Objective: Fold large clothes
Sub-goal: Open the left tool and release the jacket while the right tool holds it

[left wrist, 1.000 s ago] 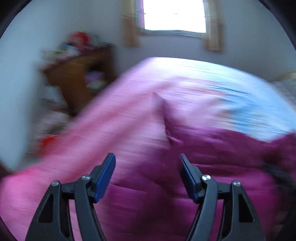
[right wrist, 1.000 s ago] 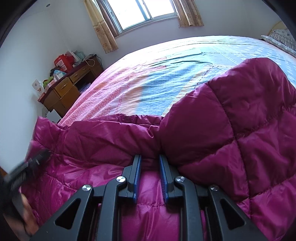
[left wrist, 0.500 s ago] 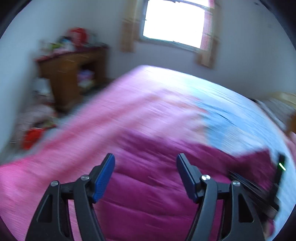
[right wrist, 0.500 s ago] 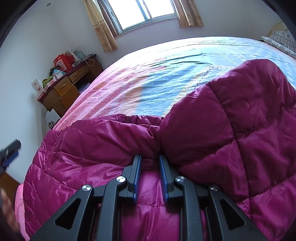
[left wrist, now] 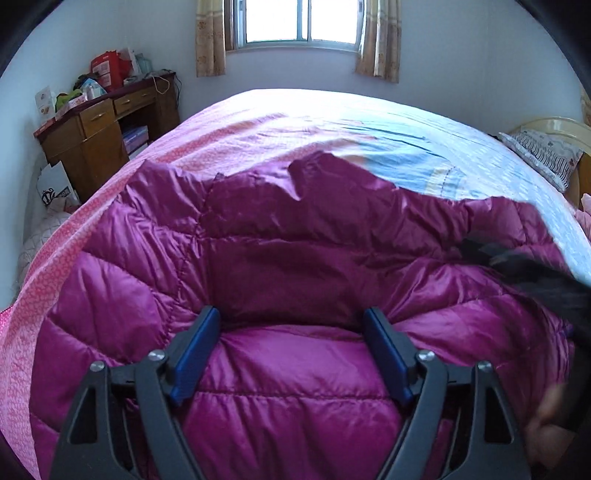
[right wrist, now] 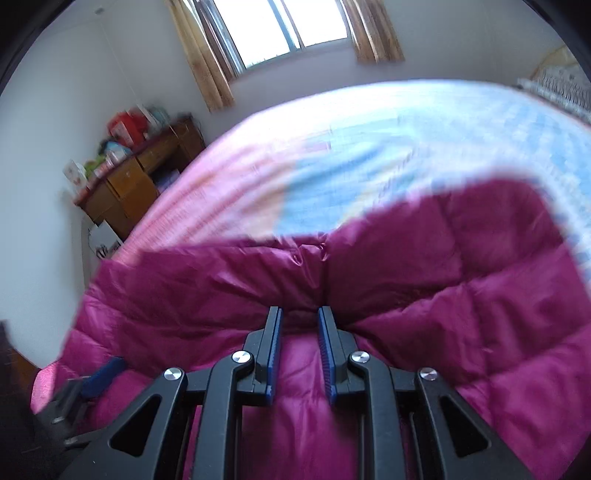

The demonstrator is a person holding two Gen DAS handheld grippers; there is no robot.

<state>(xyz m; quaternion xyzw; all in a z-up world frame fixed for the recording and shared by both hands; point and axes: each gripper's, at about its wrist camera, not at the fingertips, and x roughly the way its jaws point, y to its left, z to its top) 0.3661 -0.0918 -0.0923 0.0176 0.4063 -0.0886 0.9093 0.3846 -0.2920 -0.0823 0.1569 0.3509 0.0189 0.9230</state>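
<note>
On the bed (left wrist: 388, 122), near its front edge, lies the magenta quilted jacket (left wrist: 295, 240), rumpled and spread wide across the pink and blue sheet (right wrist: 332, 166). My left gripper (left wrist: 291, 332) hangs over the jacket's near part with its jaws wide and opening; puffy fabric lies below and between the blue pads (left wrist: 195, 354), which do not press it. My right gripper (right wrist: 300, 325) has its jaws narrow, pinched on a fold of the jacket beside a raised panel at its right. From the right wrist view, the left gripper shows blurred at the lower left. Beyond the bed stand a cluttered wooden desk (left wrist: 99, 122) and a curtained window (left wrist: 295, 22).
</note>
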